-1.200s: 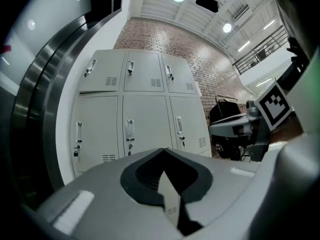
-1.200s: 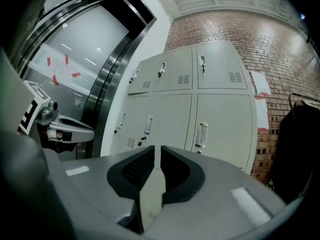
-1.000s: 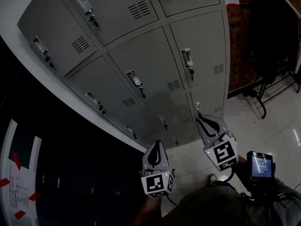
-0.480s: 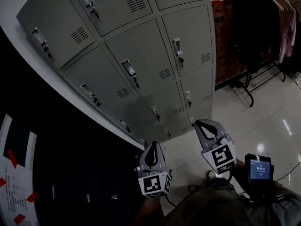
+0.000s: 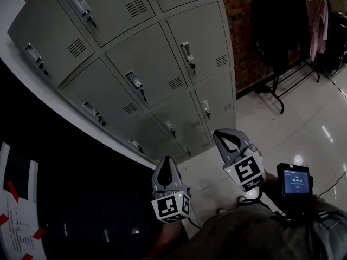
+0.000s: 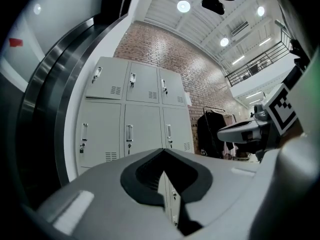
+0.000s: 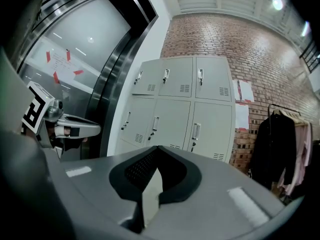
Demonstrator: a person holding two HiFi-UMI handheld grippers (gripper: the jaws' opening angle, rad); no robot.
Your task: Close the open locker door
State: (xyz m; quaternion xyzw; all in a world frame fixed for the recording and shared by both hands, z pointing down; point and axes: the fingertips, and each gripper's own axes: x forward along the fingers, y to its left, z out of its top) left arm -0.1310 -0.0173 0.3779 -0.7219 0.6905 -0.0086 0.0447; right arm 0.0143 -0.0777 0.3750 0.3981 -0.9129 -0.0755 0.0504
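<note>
A bank of grey lockers stands against a brick wall, and every door I can see lies flush with its frame. The lockers fill the middle of the left gripper view and stand some way ahead in the right gripper view. My left gripper is shut and empty, short of the bottom row. My right gripper has just been closing, nothing is between its jaws, and it is now shut, clear of the doors. Both sets of tips meet.
A clothes rack with hanging garments stands right of the lockers on the glossy floor. A dark glass wall with red-taped notices runs along the left. A small lit screen sits on the right arm.
Both grippers have drawn back from the lockers; the right one was at the bottom row's handles a second ago. The lockers have slid up and left in the head view.
</note>
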